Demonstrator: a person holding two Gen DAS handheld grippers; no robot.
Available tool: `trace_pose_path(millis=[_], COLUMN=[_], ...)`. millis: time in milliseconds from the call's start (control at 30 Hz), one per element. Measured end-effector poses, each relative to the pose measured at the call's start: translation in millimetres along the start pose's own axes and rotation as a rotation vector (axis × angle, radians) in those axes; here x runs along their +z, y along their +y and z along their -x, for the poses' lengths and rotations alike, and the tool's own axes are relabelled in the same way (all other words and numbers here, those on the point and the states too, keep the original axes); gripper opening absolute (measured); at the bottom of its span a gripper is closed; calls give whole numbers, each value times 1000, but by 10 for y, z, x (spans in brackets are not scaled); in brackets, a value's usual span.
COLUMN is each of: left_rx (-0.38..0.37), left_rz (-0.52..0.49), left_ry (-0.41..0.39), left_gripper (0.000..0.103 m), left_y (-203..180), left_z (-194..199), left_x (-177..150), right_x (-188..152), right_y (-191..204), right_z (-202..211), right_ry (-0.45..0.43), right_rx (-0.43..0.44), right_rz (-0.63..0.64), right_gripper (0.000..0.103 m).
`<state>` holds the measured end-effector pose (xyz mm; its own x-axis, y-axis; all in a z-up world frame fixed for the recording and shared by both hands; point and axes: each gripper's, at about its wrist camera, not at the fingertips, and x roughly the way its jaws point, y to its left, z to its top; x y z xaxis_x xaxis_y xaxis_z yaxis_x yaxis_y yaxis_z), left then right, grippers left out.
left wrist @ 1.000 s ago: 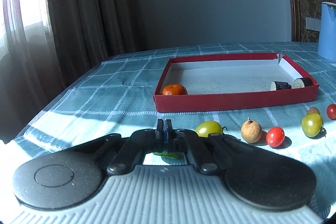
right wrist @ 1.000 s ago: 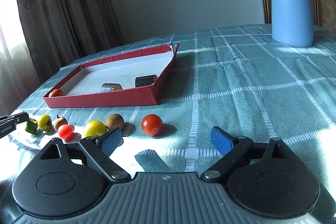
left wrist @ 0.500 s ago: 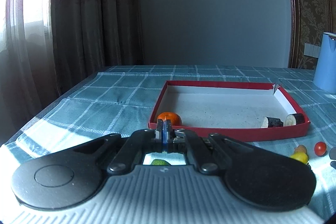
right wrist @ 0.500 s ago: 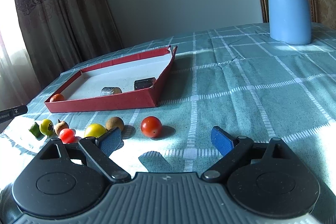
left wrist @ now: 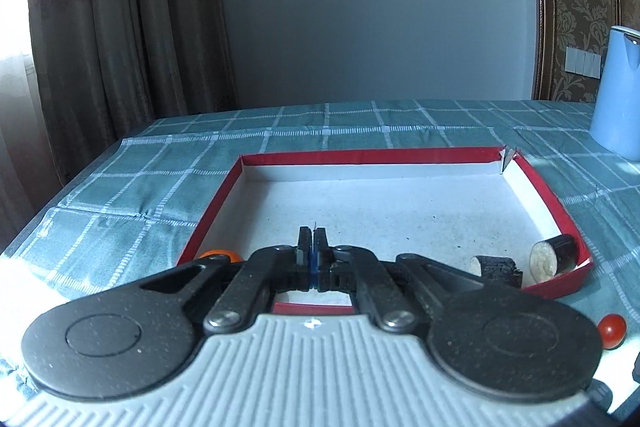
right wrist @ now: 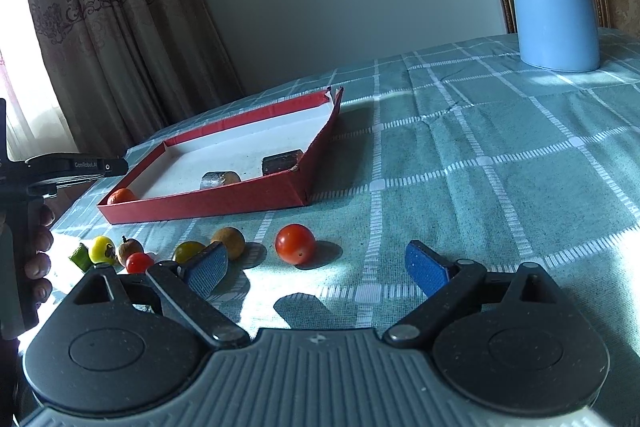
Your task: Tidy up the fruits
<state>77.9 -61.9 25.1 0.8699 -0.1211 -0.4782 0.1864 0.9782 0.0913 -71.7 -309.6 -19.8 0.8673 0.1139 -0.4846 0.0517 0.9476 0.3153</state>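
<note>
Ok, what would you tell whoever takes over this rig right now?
Left tongs: shut, nothing visible between them, over the near edge of the red cardboard tray.
Right tongs: open, empty, near the big red tomato.
Done: small orange fruit and two dark-skinned cut pieces in the tray.
Left: seven pieces in a row on the checked cloth, from the green chunk to that tomato.

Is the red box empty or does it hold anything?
Not empty: the red box holds an orange fruit and two dark-skinned cut pieces.
</note>
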Motion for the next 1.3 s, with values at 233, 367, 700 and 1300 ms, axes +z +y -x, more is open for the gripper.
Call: trace_pose_path(millis=[233, 367, 700, 1300], left_rx=[39, 20, -63, -98], left_rz=[-19, 17, 104, -44], left_ry=[66, 43, -83, 59], left_gripper=[8, 47, 75, 43], left_y=[-16, 58, 600, 916], left_z=[-182, -73, 577, 571], left_x=[-117, -116, -308, -788], right_x=[0, -1, -5, -10], right_y=[1, 2, 4, 25], right_z=[-3, -6, -4, -13], right_ry=[-1, 0, 1, 5], right_rx=[1, 1, -1, -7], right_rz=[-2, -2, 0, 8], right_gripper=[96, 96, 96, 97])
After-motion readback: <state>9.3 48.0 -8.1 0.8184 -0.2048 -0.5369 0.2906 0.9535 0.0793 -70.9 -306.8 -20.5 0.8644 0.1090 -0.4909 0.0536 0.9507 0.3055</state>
